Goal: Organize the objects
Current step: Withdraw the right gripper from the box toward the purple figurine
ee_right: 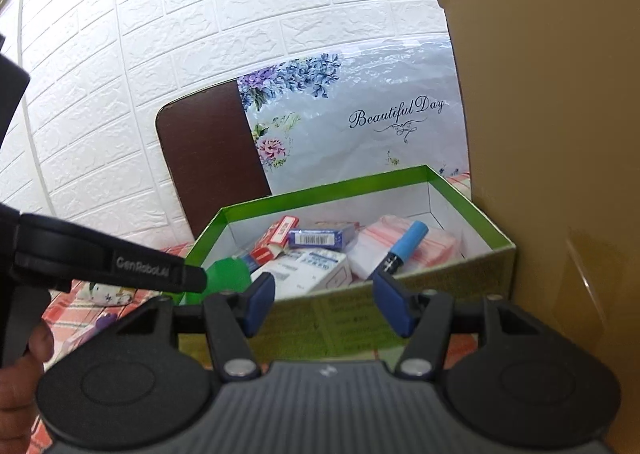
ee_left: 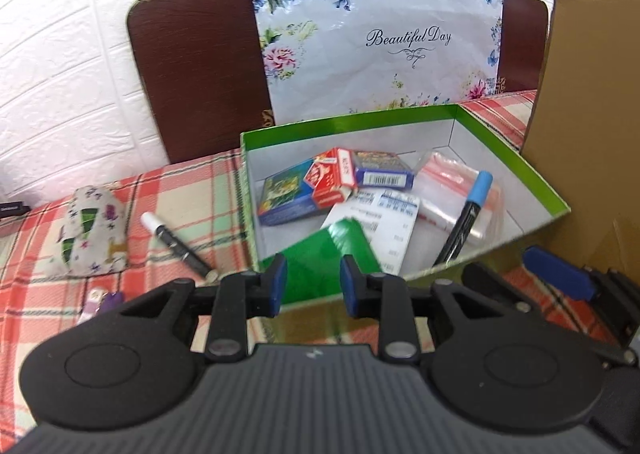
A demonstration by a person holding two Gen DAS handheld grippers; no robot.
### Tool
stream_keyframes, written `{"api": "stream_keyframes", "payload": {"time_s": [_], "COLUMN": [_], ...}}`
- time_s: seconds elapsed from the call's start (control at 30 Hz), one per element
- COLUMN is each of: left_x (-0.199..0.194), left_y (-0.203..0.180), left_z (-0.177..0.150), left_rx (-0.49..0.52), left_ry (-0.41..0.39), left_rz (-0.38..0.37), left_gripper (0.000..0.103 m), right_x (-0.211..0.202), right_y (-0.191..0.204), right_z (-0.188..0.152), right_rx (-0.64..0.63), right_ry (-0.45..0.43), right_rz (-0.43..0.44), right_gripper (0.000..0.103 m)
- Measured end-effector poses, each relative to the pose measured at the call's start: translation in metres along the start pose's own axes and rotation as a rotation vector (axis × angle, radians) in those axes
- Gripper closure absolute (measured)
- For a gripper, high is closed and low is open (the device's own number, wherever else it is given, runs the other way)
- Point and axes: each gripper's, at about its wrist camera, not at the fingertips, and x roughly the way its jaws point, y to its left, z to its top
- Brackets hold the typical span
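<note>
Left tongs (ee_left: 314, 286): pads slightly parted with a narrow gap. They sit at the near wall of the green box (ee_left: 516, 170). A green packet (ee_left: 320, 254) shows through the gap, leaning inside the box against that wall. The pads don't appear to press on it.

Right tongs (ee_right: 326, 306): spread wider, nothing between the pads. They are aimed at the same box from the near side, short of its wall.

The right-wrist view shows the left tongs coming in from the left, tip right at the green packet. A hand (ee_right: 24, 366) grips their handle at the left edge.

Box contents:
- blue-capped marker (ee_left: 464, 222), propped diagonally, cap up, lying over the zip bags (ee_left: 444, 182)
- white printed slip (ee_left: 384, 222) in the middle, partly under the green packet
- red card pack (ee_left: 334, 182), lying on one blue card pack (ee_left: 280, 198)
- second blue card pack (ee_left: 382, 172) toward the back wall

Outside the box, left of it on the plaid cloth (ee_left: 180, 194):
- white-capped marker (ee_left: 176, 244), lying flat near the box's left wall
- floral pouch (ee_left: 90, 230) further left
- small purple item (ee_left: 108, 300) at the near edge, too blurred to identify

Cardboard panel (ee_left: 592, 94) stands just right of the box. Behind the box, a floral "Beautiful Day" bag (ee_left: 380, 34) leans on a brown board (ee_left: 192, 74) against the white brick wall.
</note>
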Motion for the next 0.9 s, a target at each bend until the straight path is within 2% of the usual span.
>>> {"api": "stream_keyframes", "payload": {"time_s": [0.23,0.43,0.9], "left_x": [-0.017,-0.022,-0.015], "left_y": [0.018,0.041,0.121], "left_z": [-0.024,-0.045,-0.086], "left_rx": [-0.018,-0.034,-0.135], "left_ry": [0.002,0.009,0.054], "left_rz": [0.025,0.069,0.174], "left_gripper": [0.067,0.065,0.062], "right_x": [-0.013,-0.014,0.001], "right_y": [0.013,0.039,0.107], "right_z": [-0.014,-0.029,-0.066], "right_rx": [-0.009,-0.057,-0.202], "right_ry": [0.052,0.111,0.259], "right_rz": [0.017,0.060,0.142], "right_gripper": [0.047,0.047,0.046]}}
